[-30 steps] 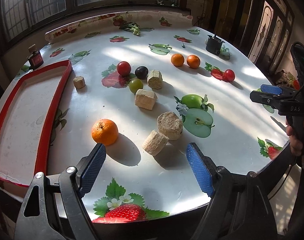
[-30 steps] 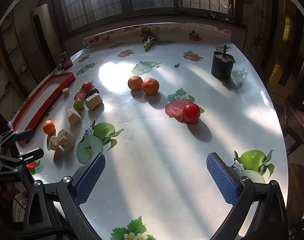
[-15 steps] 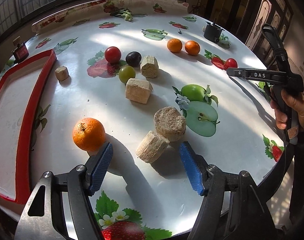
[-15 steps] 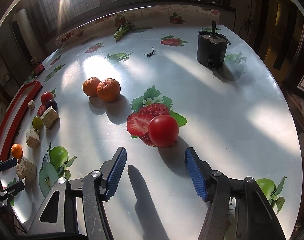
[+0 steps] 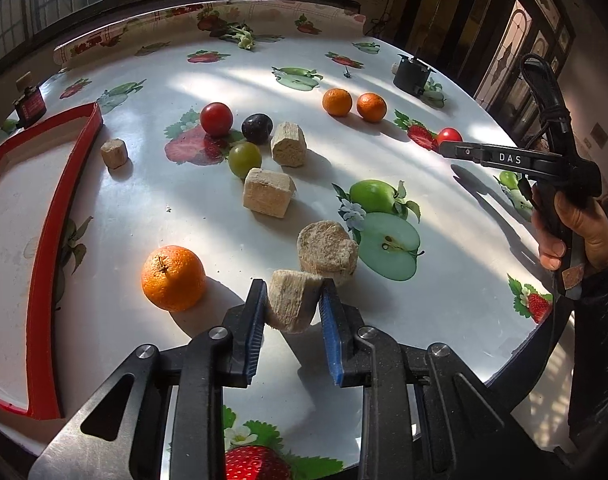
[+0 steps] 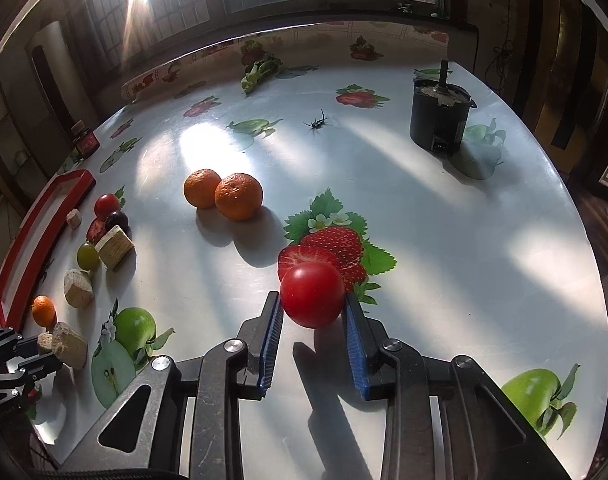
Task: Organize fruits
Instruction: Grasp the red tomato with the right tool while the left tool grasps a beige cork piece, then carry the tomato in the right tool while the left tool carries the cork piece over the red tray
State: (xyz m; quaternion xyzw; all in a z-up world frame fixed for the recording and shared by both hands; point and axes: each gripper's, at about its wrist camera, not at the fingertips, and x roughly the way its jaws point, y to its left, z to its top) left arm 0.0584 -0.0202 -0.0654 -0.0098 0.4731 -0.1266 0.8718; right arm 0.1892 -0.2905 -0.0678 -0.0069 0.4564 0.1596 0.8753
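Pinching: left claw (image 5: 291, 307) on beige block (image 5: 292, 300), right claw (image 6: 313, 312) on red tomato (image 6: 313, 294).

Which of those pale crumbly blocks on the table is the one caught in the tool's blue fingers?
The nearest block, beside the lone orange, sits pinched in the left gripper. The other four blocks lie free farther up the table.

A round table (image 6: 444, 240) under a glossy fruit-print cloth carries loose fruit — three oranges (image 5: 173, 278), tomatoes (image 5: 216, 119), a dark plum (image 5: 257, 128), a green grape (image 5: 245, 159) — plus tan pressed blocks (image 5: 269, 192), a red-rimmed tray (image 5: 44, 216), a black canister (image 6: 440, 118) and, perhaps, a small insect (image 6: 316, 122).
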